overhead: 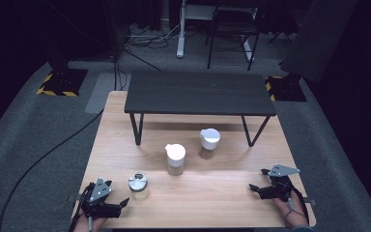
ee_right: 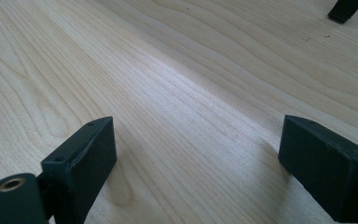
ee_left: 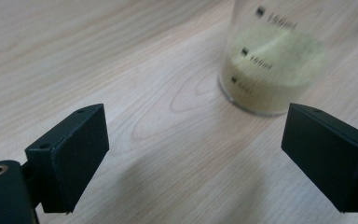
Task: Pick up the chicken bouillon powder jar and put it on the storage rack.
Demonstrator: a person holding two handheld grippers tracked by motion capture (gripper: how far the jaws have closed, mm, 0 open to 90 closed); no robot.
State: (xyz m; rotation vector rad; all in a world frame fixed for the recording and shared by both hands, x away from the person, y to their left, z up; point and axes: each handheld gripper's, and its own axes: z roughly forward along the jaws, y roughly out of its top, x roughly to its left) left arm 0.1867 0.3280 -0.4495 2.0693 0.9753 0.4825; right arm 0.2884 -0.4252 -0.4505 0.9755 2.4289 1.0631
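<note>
A clear measuring jar with a silver lid point(overhead: 138, 185) stands near the table's front left, holding pale yellow powder point(ee_left: 270, 74). My left gripper point(overhead: 122, 205) lies just left of it, open, with the jar a little beyond its right jaw and nothing between its fingers point(ee_left: 193, 154). Two white-lidded jars stand mid-table, one point(overhead: 176, 158) left of the other point(overhead: 208, 143). At the front right my right gripper point(overhead: 257, 180) rests open over bare wood point(ee_right: 196, 158).
A low black bench point(overhead: 200, 92) on thin legs stands across the back of the wooden table point(overhead: 212, 203); one of its feet point(ee_right: 345, 8) is far ahead of the right gripper. Dark carpet, cables and a chair lie beyond.
</note>
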